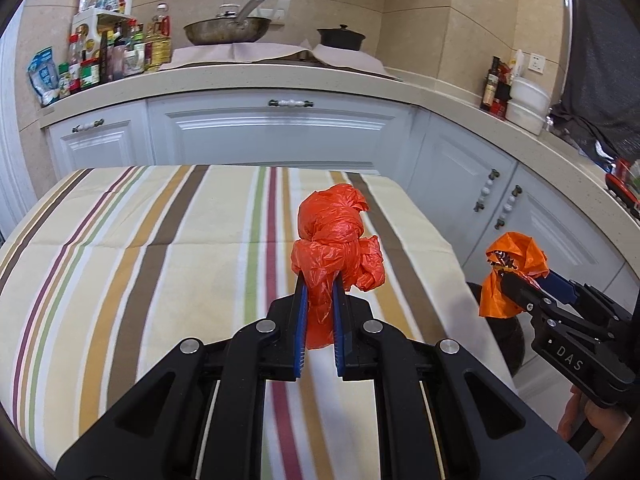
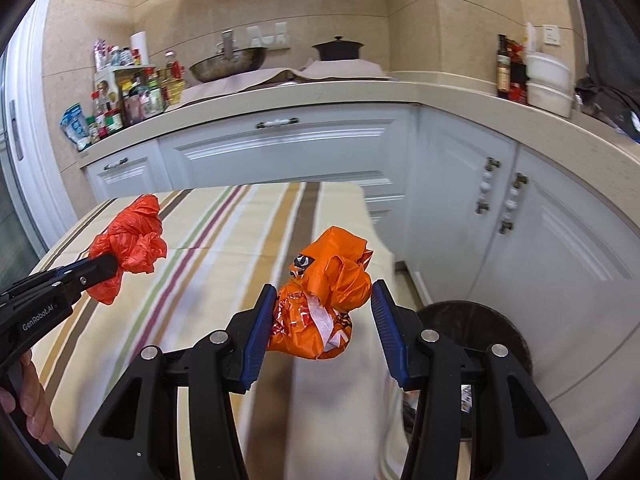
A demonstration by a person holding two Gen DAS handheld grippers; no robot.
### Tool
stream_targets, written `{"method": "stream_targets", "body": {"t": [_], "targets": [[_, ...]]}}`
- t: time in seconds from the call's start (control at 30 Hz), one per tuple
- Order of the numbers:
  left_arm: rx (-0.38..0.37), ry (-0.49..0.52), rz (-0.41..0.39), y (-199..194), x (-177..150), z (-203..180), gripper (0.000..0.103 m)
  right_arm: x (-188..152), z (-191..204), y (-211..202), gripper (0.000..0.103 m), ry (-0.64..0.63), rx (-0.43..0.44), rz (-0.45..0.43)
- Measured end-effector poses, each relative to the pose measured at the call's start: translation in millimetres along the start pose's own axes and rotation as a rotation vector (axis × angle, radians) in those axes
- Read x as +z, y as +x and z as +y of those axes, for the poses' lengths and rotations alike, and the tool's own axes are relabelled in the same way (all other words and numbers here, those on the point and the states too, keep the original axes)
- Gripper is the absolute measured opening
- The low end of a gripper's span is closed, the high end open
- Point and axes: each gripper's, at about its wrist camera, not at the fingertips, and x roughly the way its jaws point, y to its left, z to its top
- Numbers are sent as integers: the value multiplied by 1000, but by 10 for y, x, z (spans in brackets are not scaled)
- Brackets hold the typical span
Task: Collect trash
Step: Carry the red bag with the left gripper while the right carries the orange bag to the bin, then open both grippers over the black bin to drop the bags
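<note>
My left gripper (image 1: 319, 280) is shut on a knotted red-orange plastic bag (image 1: 334, 236) and holds it above the striped tablecloth (image 1: 140, 240). It also shows in the right wrist view (image 2: 132, 240) at the left. My right gripper (image 2: 324, 300) stands open with a crumpled orange printed bag (image 2: 324, 300) between its blue pads (image 2: 260, 328); the bag touches the left pad and is apart from the right one. In the left wrist view the right gripper (image 1: 504, 276) and that orange bag (image 1: 512, 272) are past the table's right edge, over a dark round bin (image 2: 480, 328).
White kitchen cabinets (image 1: 280, 132) and a beige L-shaped counter (image 1: 240, 76) run behind and to the right of the table. On the counter stand several bottles and jars (image 1: 104, 56), a wok (image 1: 226, 28), a black pot (image 1: 340, 36) and white tubs (image 1: 528, 100).
</note>
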Motion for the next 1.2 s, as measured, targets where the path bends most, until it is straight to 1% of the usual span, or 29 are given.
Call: {"method": "stream_targets", "body": {"t": [0.27,0.47,0.7,0.9,1.2], "targets": [[-83,73,2,36,5,-504,11,-75,-389,-245,49,45,-84,-32],[-137,119,20,141,-27,-896,10,-135,-717,-383,49,88,-143,-44],[-178,172,26,274,-51,-1329,10,-171,-1070,-498,49,130,-196,-63],[-203,205,17,339,-38,-1634,11,-180,-1277,-542,49,153,-216,-82],[-229,233,3,464,14,-1950,10,-173,-1466,-505,49,170,-227,-91]]}}
